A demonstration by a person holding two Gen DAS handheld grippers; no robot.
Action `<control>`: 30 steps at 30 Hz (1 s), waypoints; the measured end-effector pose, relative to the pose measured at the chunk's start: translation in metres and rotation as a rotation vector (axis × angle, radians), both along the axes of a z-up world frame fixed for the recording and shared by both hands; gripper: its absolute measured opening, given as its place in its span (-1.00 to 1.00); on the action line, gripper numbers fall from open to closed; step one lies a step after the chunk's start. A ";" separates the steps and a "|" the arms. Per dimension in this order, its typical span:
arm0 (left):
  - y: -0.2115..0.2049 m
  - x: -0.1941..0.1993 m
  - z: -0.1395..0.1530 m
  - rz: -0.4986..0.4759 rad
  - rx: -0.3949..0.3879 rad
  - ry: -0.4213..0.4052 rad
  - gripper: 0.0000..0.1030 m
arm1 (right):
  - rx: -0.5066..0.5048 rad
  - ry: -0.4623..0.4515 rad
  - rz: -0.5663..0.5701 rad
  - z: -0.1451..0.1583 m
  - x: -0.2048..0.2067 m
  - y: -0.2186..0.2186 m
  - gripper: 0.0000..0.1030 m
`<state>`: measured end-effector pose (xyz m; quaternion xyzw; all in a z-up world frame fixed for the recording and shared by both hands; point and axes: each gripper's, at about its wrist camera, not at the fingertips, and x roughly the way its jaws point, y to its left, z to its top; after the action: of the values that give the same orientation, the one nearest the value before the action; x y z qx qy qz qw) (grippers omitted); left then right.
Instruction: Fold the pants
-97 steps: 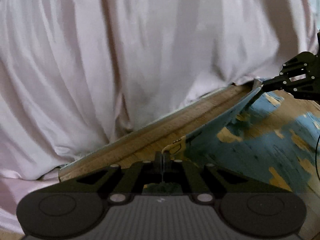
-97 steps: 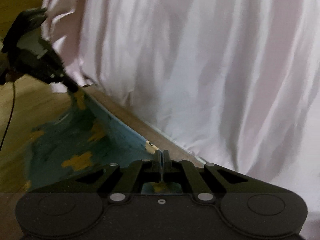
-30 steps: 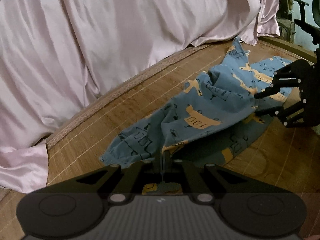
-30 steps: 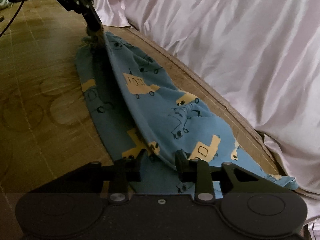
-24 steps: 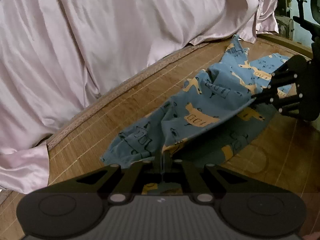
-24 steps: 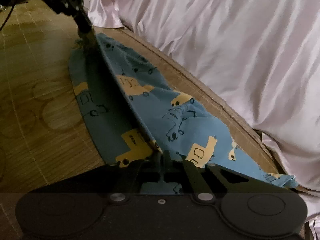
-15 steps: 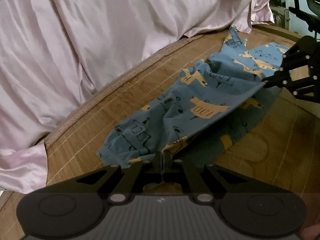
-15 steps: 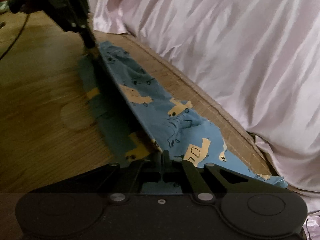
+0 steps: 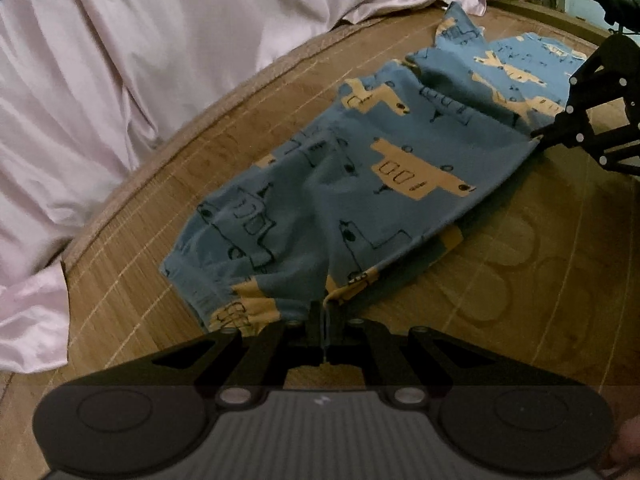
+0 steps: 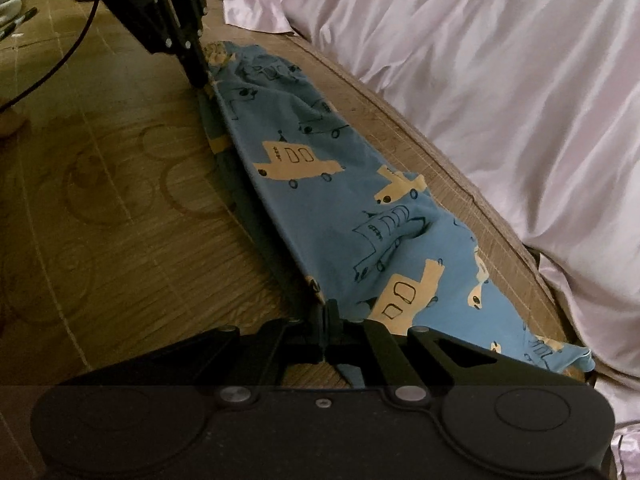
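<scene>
Bamboo mat [image 9: 520,280] beside pink sheet [image 9: 140,60]; blue pants [image 9: 360,184] stretched between left tool [image 9: 323,312] and right tool [image 10: 327,312], both clamped on fabric edge.

Each wrist view looks low and close along its closed fingers, sharing the blue pants [image 9: 360,184] [image 10: 344,200] from opposite ends.

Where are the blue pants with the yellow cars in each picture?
Left wrist view: the pants stretch from bottom centre, at the left hand-held gripper, up to the right edge.
Right wrist view: the pants run from upper left down to lower right, where the right hand-held gripper pinches the near edge.
Shared landmark: the pink sheet behind them.
</scene>
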<state>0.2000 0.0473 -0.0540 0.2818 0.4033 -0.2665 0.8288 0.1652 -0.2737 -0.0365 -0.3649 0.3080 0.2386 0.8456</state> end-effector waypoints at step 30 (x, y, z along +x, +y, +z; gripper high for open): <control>-0.134 -0.016 0.007 0.029 -0.403 -0.002 0.99 | 0.390 -0.050 -0.614 0.062 -0.012 -0.132 0.99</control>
<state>0.1843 -0.0867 -0.0469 0.1045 0.3450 -0.3294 0.8727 0.1534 -0.4054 0.0252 -0.0930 0.3309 0.0190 0.9389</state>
